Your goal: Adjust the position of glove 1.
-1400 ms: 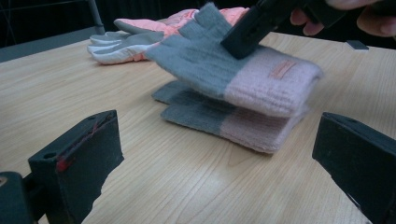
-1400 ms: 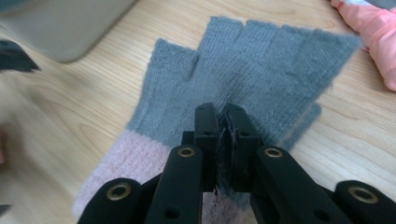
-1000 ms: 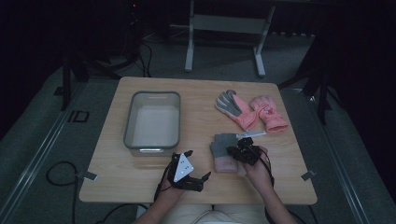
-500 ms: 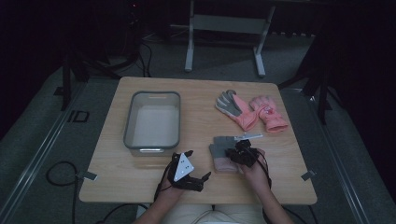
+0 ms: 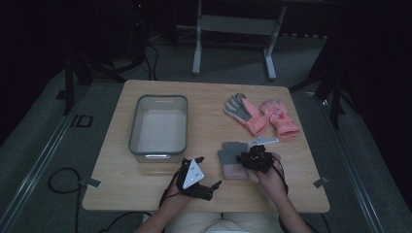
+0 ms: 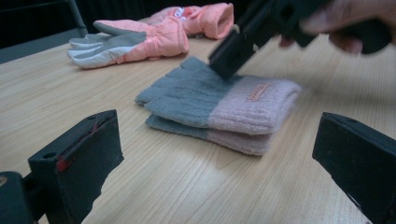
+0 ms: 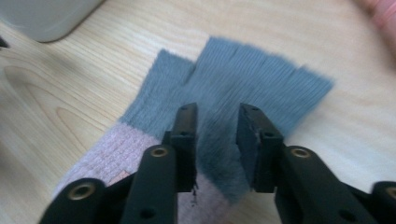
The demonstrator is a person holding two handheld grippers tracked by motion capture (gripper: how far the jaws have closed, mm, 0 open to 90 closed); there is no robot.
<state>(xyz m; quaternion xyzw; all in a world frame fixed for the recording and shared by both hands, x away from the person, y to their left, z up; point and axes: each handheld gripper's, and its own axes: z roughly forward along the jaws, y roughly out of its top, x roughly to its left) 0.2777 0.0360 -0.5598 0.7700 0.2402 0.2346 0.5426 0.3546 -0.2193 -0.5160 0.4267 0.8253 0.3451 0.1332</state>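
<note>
Right claw [image 7: 217, 140], a moment ago beside the knit gloves [image 6: 219, 105], now pinches their grey fabric, jaws narrow, seemingly gripping; left claw [image 5: 206, 177] waits wide on the desk [image 5: 121, 184]. Lifting appears imminent.

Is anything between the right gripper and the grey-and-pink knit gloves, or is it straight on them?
Nothing visible is in the way. The right gripper is down on the knit gloves, jaws slightly apart with grey fabric between them. The left gripper stands open, short of the gloves.
</note>
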